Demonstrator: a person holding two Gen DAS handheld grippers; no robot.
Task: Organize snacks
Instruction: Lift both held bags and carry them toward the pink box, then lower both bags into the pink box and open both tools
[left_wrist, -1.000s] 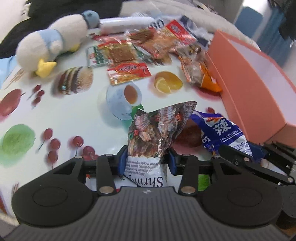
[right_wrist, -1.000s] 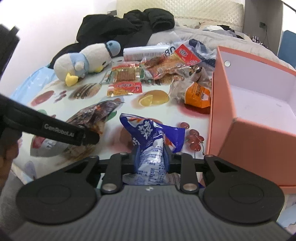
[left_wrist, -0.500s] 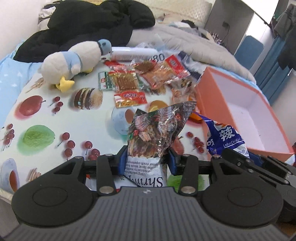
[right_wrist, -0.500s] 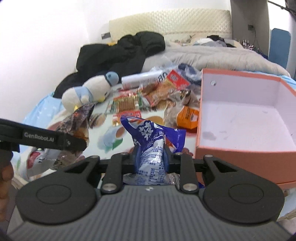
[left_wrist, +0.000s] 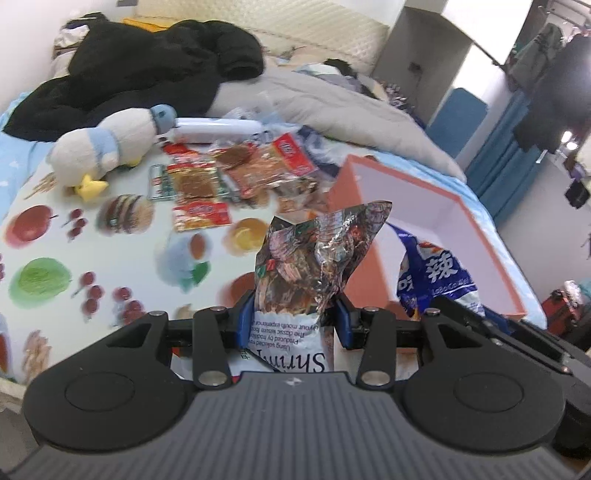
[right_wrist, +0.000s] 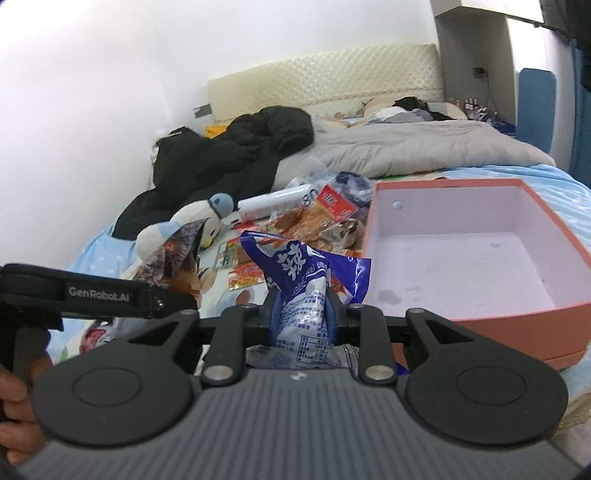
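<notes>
My left gripper (left_wrist: 293, 320) is shut on a crinkled silver and brown shrimp snack bag (left_wrist: 314, 258), held up above the fruit-print cloth (left_wrist: 55, 236). In the right wrist view my right gripper (right_wrist: 301, 308) is shut on a blue and white snack bag (right_wrist: 295, 269); that same blue bag (left_wrist: 436, 273) shows at the right of the left wrist view. An open orange box (right_wrist: 461, 254) with a pale inside stands to the right, nothing in it. Several more snack packets (left_wrist: 236, 173) lie at the far side of the cloth.
A white and blue plush duck (left_wrist: 107, 151) lies at the far left beside a white bottle (left_wrist: 218, 129). A black coat (left_wrist: 140, 85) and a grey duvet (right_wrist: 406, 147) lie behind. A hand (right_wrist: 14, 406) grips the left tool's handle.
Both grippers have risen with their bags and tipped up, so the bed, the wall and the inside of the orange box have come into view. Both grips are unchanged.
</notes>
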